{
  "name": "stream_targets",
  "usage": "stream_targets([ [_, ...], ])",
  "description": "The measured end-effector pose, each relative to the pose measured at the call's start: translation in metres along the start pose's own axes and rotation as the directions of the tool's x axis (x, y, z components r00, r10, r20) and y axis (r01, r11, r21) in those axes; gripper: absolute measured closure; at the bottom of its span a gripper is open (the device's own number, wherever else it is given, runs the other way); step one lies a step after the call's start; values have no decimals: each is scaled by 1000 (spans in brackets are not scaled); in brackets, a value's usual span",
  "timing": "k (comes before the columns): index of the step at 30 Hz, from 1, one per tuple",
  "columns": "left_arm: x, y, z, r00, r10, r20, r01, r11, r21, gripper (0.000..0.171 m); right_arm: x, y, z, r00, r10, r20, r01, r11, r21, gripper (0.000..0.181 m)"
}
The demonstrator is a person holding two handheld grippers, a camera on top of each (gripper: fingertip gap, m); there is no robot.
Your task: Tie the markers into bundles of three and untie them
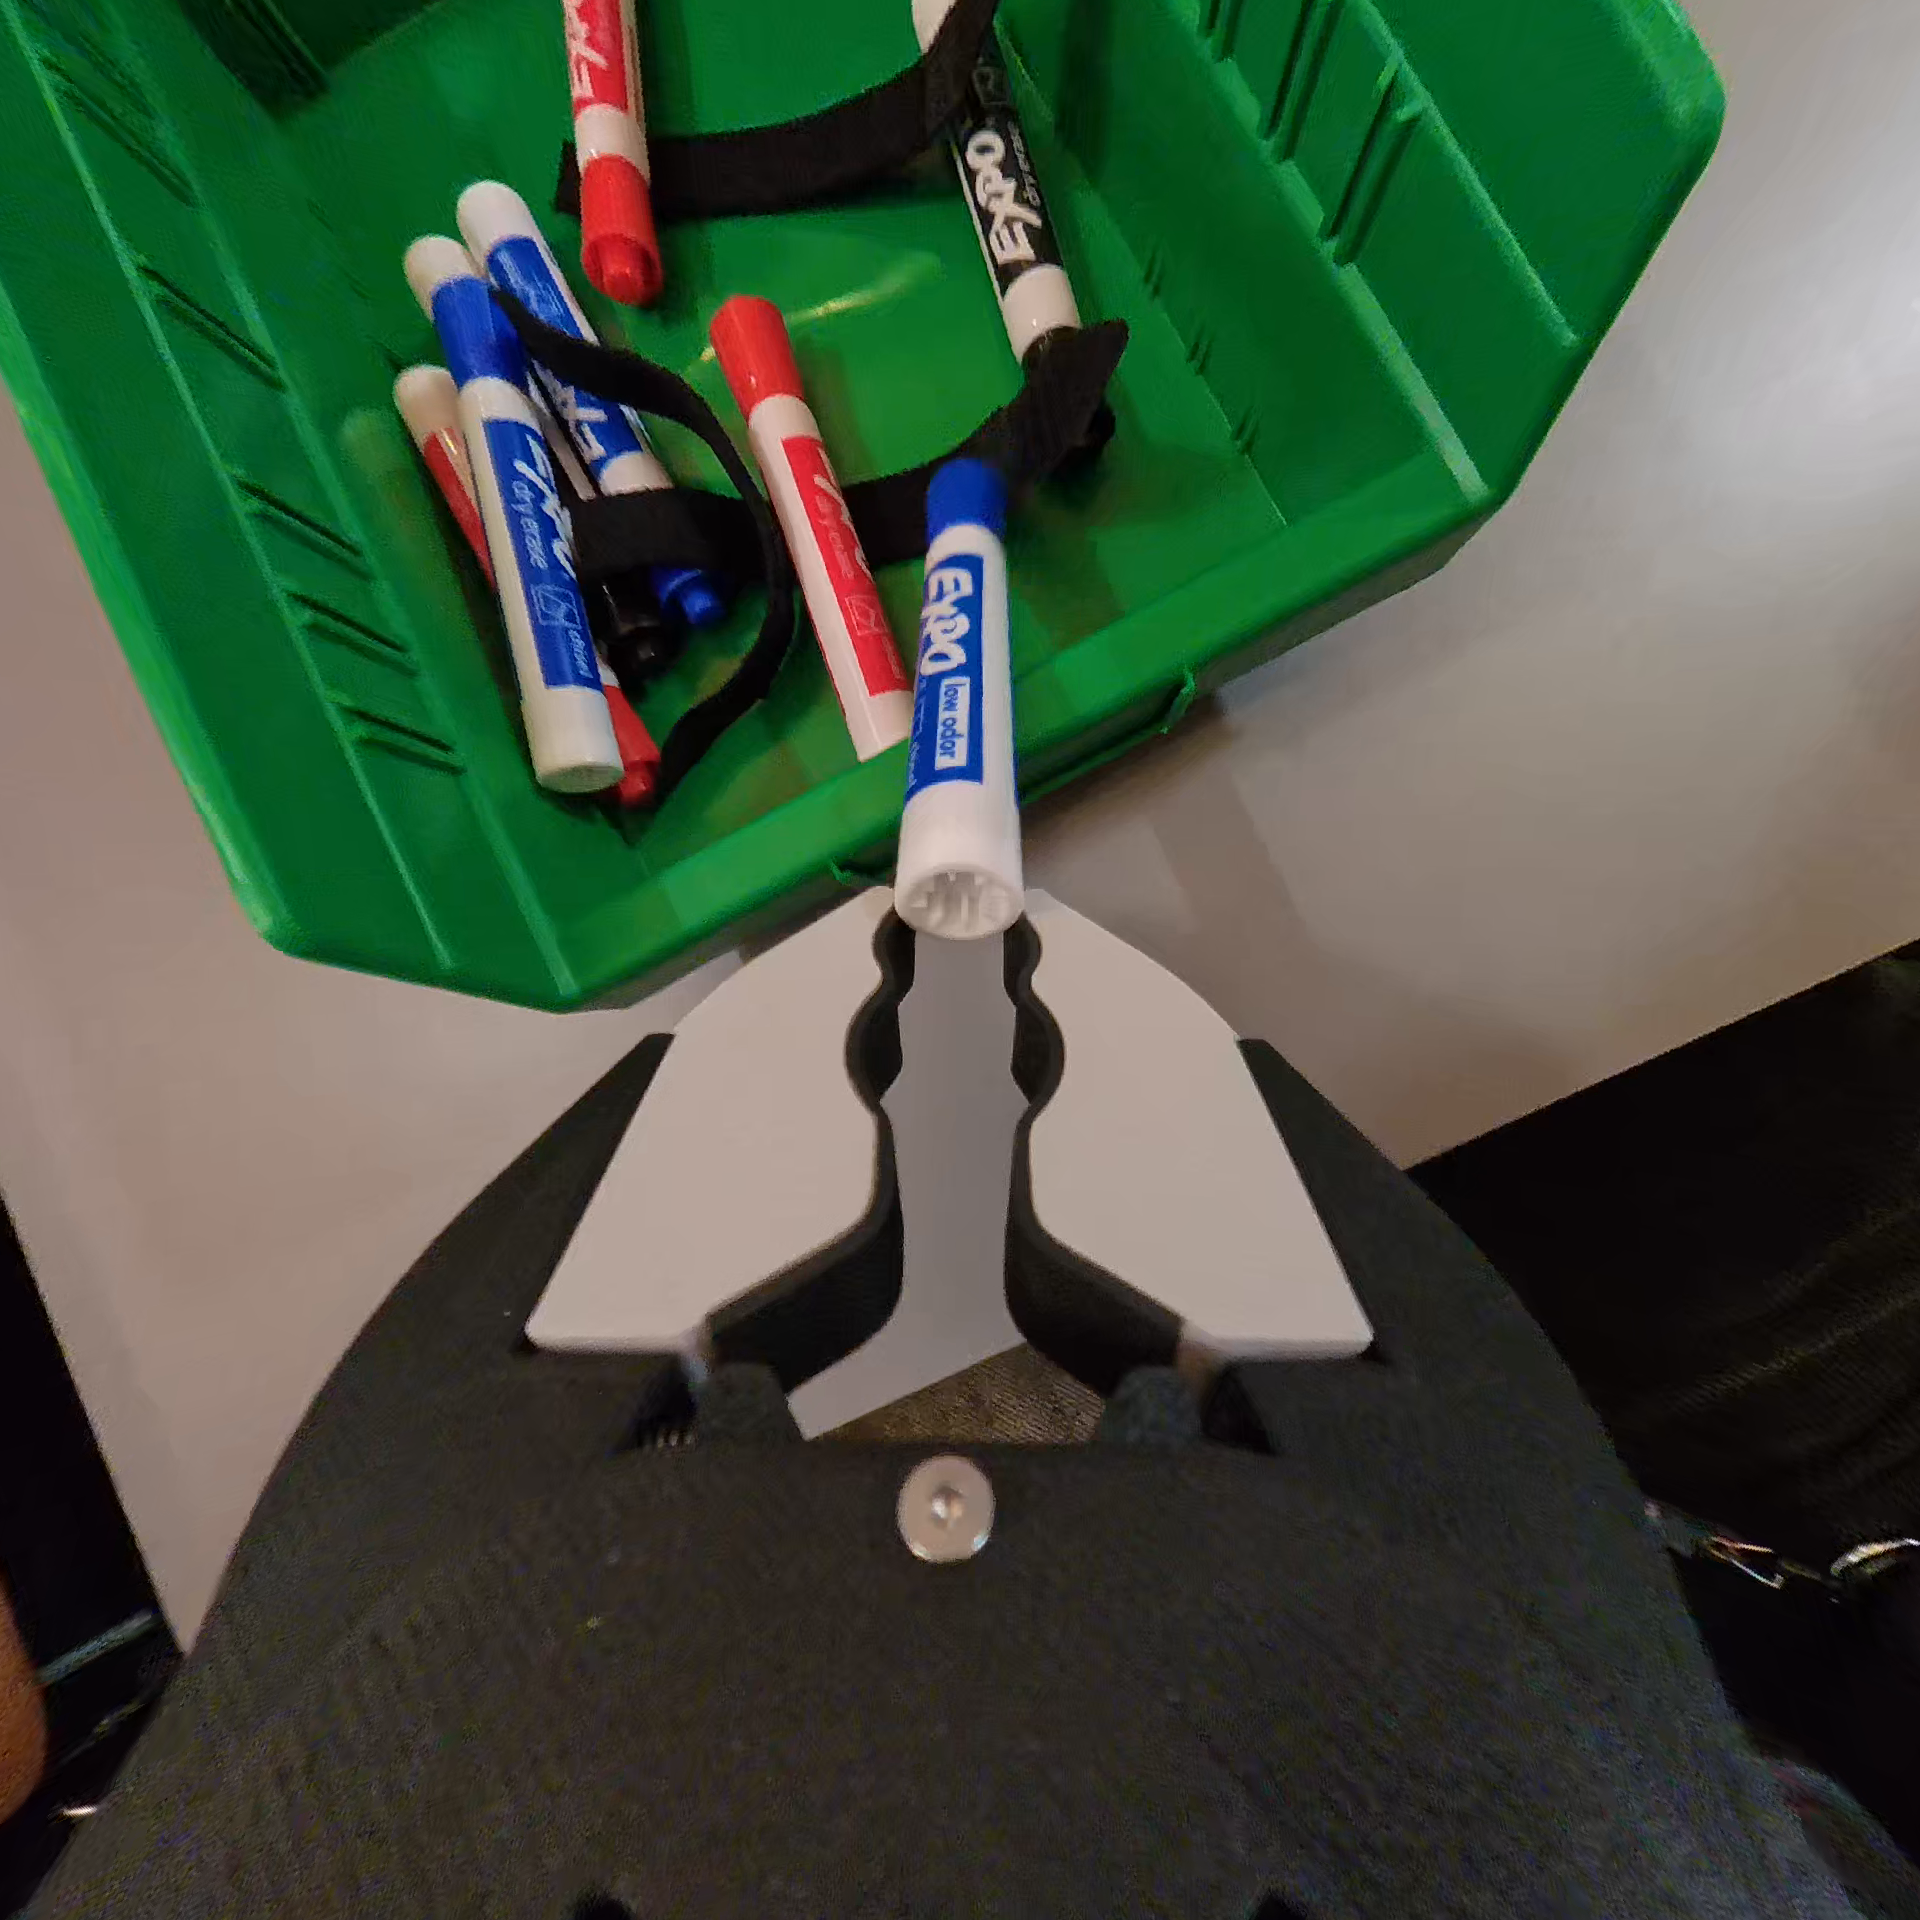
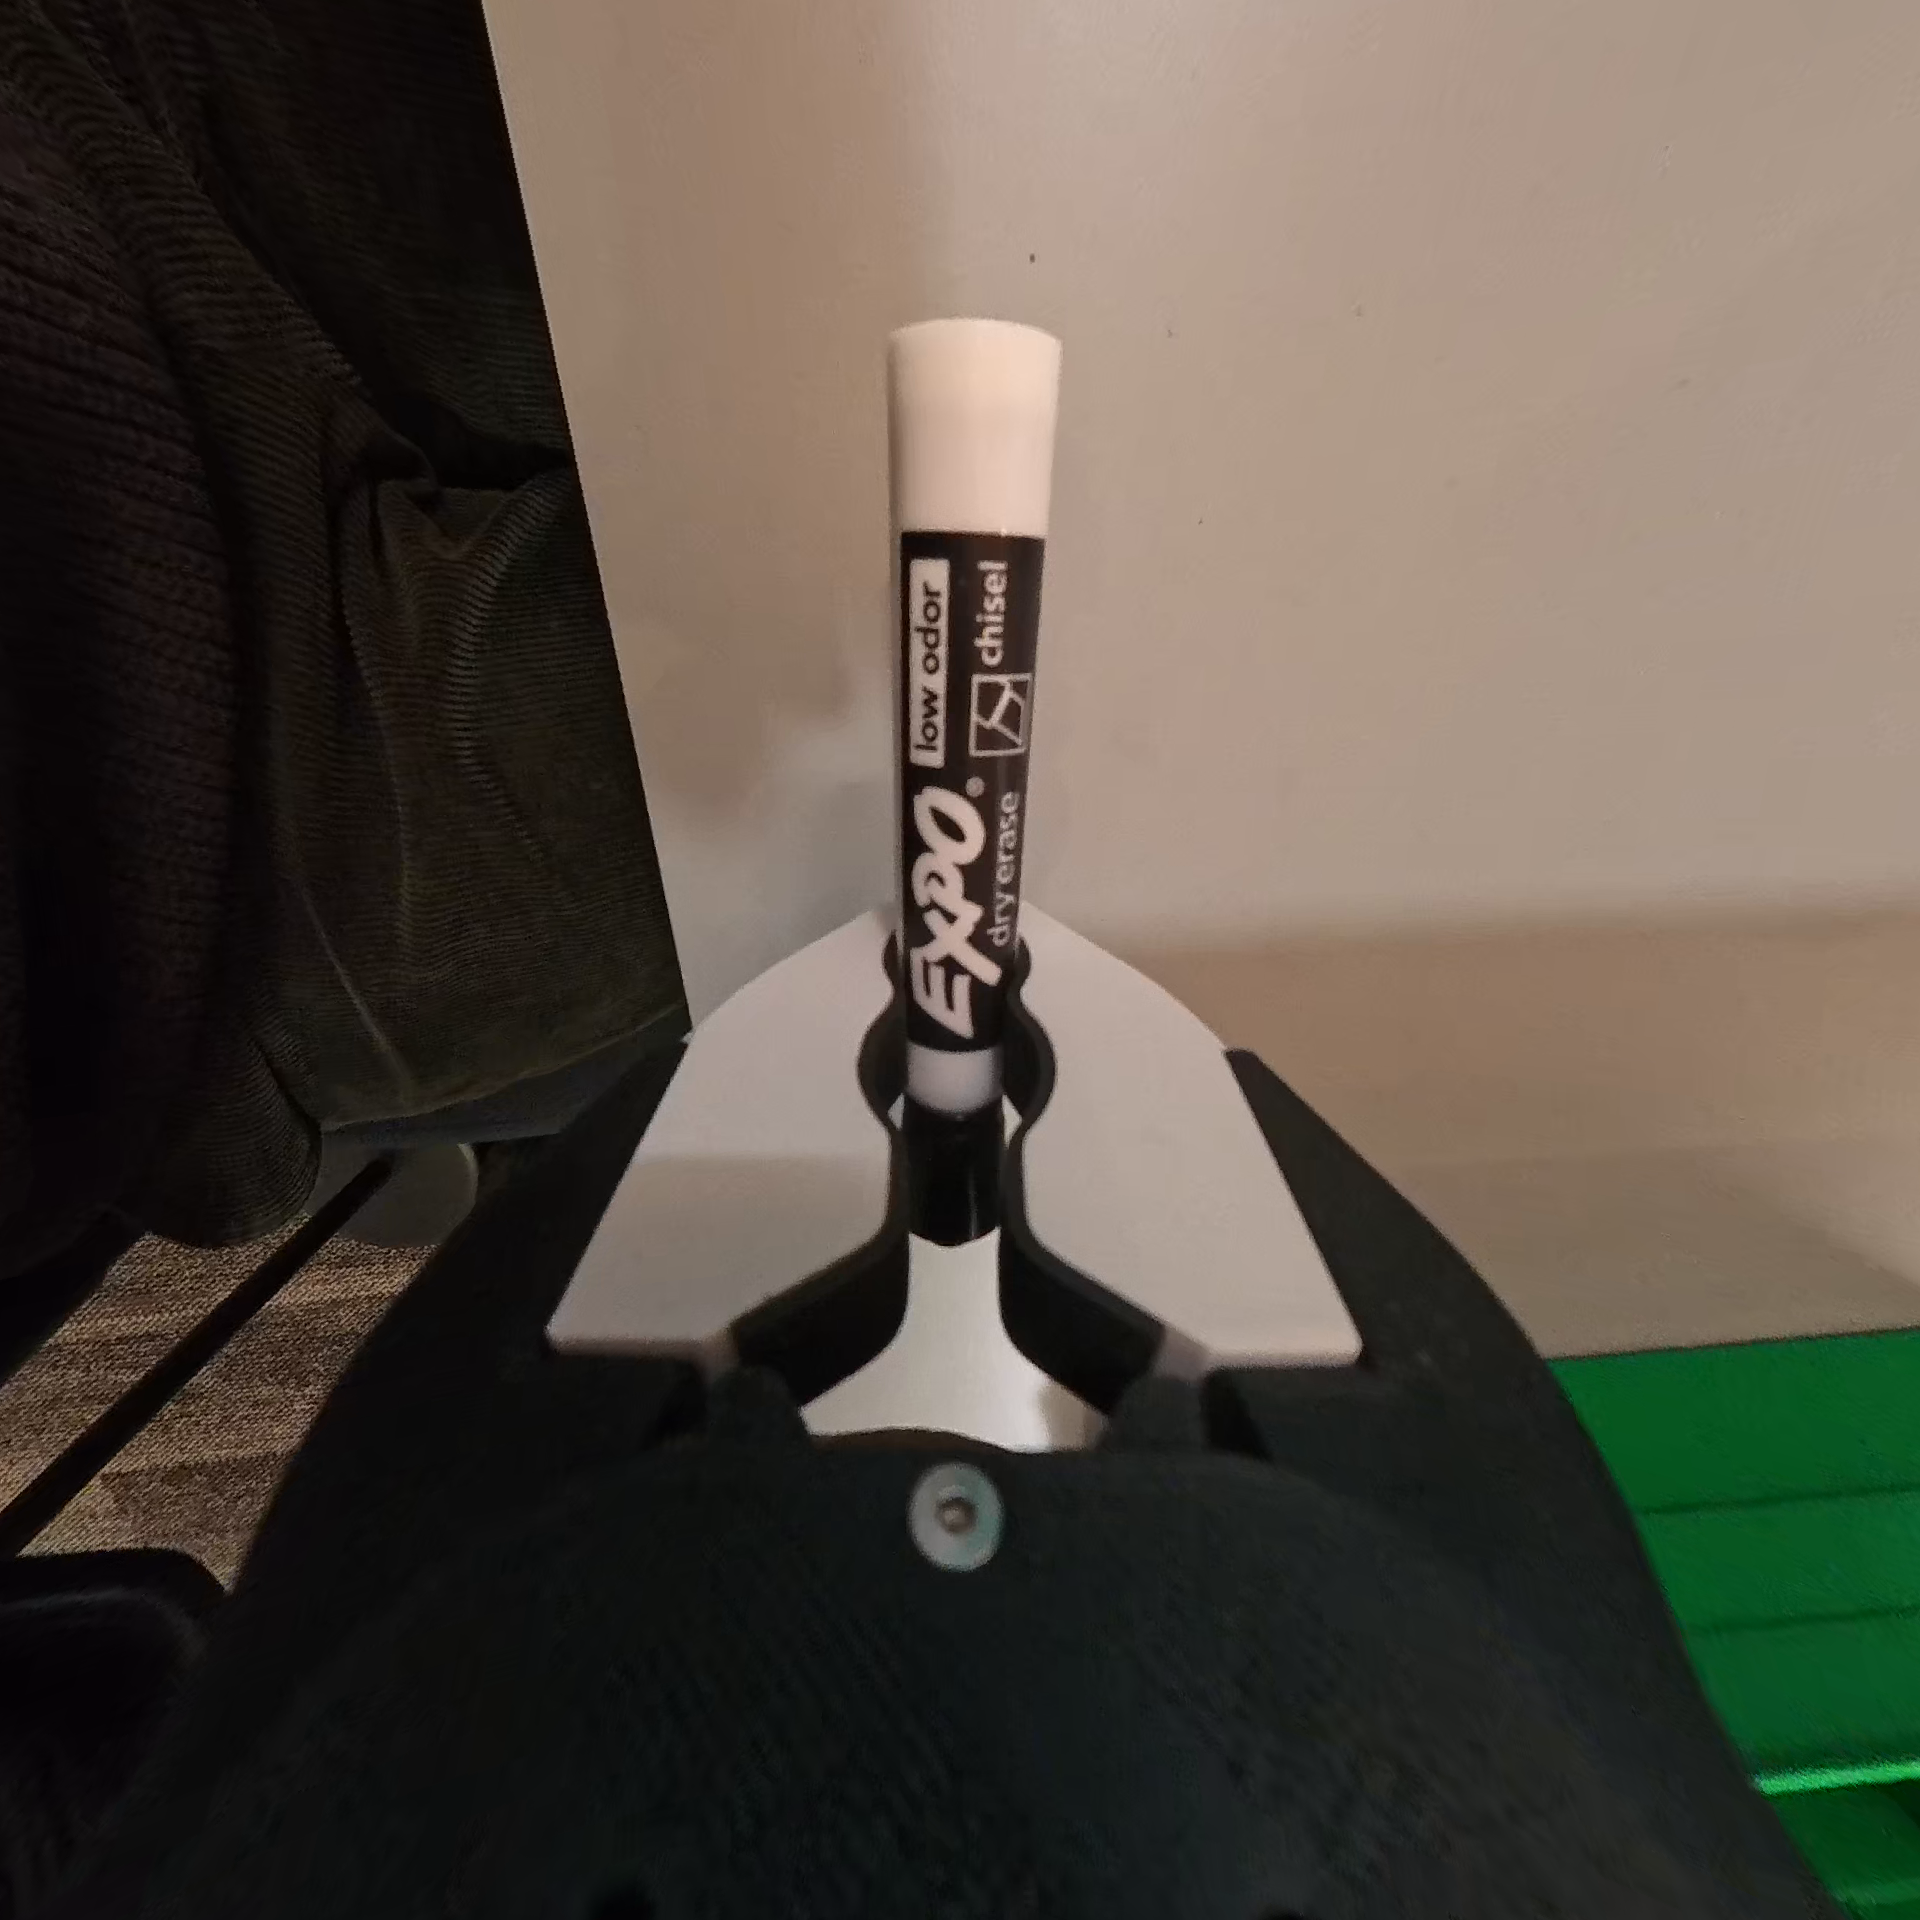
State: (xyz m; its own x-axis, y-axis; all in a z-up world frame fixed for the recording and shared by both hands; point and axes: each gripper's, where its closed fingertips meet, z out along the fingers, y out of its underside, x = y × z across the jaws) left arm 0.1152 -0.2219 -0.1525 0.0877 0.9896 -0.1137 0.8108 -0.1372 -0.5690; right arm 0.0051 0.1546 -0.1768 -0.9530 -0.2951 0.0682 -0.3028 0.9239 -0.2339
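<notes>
My left gripper (image 1: 958, 930) is shut at its tips on the white butt end of a blue-capped marker (image 1: 961, 665). The marker points away over the near rim of a green plastic bin (image 1: 1351, 364). Several red, blue and black markers lie loose in the bin, among them a red one (image 1: 821, 540) and a black one (image 1: 1013, 208). My right gripper (image 2: 961, 966) is shut on a black marker (image 2: 971, 675). Its black cap sits between the fingers and its white butt end points away, over a white table (image 2: 1455, 520).
Black fabric straps (image 1: 727, 499) lie tangled among the markers in the bin. The bin stands on the white table (image 1: 1558, 831). In the right wrist view dark fabric (image 2: 260, 520) fills the left side and a green bin edge (image 2: 1714, 1558) shows at lower right. The left gripper's tips are roughly 40 centimetres from the right gripper's.
</notes>
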Motion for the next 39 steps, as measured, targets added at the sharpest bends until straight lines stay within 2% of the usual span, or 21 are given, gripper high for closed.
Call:
stream_targets([
  [5,-11,-19,0,998,65,19,-64,998,-13,155,0,0,1,1000,0,5,0,1000,-1,167],
  [6,-15,-23,1,997,78,26,-77,997,-19,158,0,0,2,1000,-1,5,1,1000,-2,167],
  [7,-19,-28,2,995,89,36,-89,996,-23,170,-1,1,1,1000,-2,4,2,1000,-2,167],
  [11,-17,-52,9,991,134,-2,-134,990,-43,170,0,1,0,1000,2,-1,-2,1000,-1,168],
  [15,-45,-64,22,966,230,118,-218,970,-104,170,1,2,-2,1000,0,-9,0,1000,-2,168],
  [17,-60,-65,28,970,200,134,-186,976,-110,170,2,3,-4,1000,2,-13,-2,1000,3,168],
  [19,-65,-64,31,988,115,104,-104,989,-104,170,3,4,-5,1000,8,-15,-8,1000,7,168],
  [22,-50,-64,26,1000,3,-28,-6,996,-95,165,5,6,-3,1000,17,-13,-17,1000,5,168],
  [25,-17,-69,20,977,-75,-198,57,994,-93,155,6,8,0,1000,23,-3,-23,1000,1,168],
  [27,1,-71,20,960,-87,-265,58,992,-115,148,6,9,3,1000,23,4,-23,1000,-3,168],
  [29,10,-70,23,960,-66,-272,28,989,-142,143,5,10,4,1000,21,5,-21,1000,-10,167],
  [32,3,-70,36,981,-27,-194,-6,985,-171,140,6,11,3,1000,20,-4,-20,1000,-11,167],
  [36,12,-66,52,956,-121,-266,49,963,-263,138,7,10,-1,1000,21,-15,-21,1000,-6,168],
  [39,10,-56,65,960,-105,-259,6,934,-357,135,7,10,-2,1000,16,-21,-16,1000,-10,167],
])
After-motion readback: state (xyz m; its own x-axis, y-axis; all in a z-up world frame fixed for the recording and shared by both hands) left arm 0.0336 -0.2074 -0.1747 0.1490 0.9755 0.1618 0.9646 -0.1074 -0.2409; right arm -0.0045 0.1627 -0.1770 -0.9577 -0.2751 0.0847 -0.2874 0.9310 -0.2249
